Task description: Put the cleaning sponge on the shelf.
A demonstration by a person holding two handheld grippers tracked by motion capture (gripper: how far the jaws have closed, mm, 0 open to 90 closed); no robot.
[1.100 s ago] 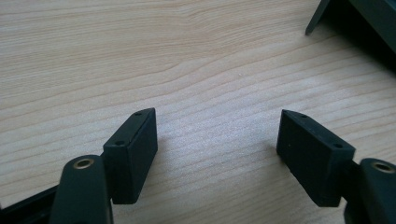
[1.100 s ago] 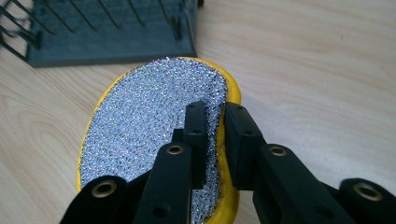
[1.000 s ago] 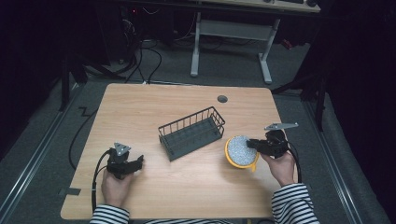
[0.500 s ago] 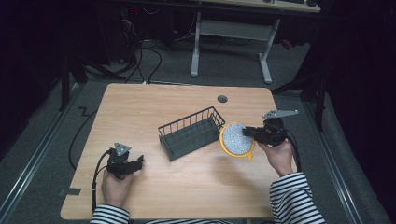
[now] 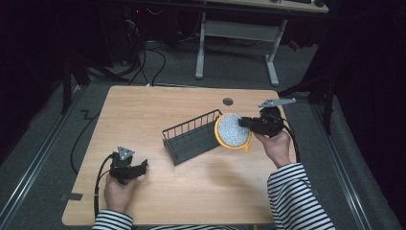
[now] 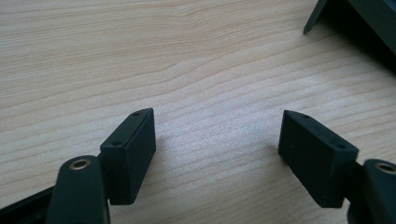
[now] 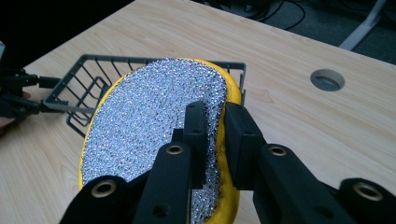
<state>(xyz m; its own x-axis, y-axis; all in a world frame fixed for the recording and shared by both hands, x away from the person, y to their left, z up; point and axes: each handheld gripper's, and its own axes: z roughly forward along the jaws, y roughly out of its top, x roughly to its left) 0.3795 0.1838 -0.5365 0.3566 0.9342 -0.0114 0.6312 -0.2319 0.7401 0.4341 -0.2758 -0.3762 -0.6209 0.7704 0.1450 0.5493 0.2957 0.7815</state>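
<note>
My right gripper [image 5: 244,123] [image 7: 214,122] is shut on the edge of a round yellow sponge [image 5: 232,132] [image 7: 159,126] with a silver mesh face. It holds the sponge tilted in the air, just past the right end of a dark wire basket [image 5: 194,136] [image 7: 88,79] that stands mid-table. My left gripper [image 5: 141,167] [image 6: 215,140] rests low on the wooden table [image 5: 158,115] at the front left, jaws open wide with bare wood between them. A corner of the basket [image 6: 355,23] reaches into the top right of the left gripper view.
A round cable hole [image 5: 228,101] [image 7: 328,80] sits near the table's far edge. Beyond the table stand a white desk frame [image 5: 239,36] and cables on a dark floor. Black cables trail from both grippers off the front edge.
My right gripper has lifted the sponge off the table and carried it left and farther away, up to the basket's right end. The left gripper has stayed put.
</note>
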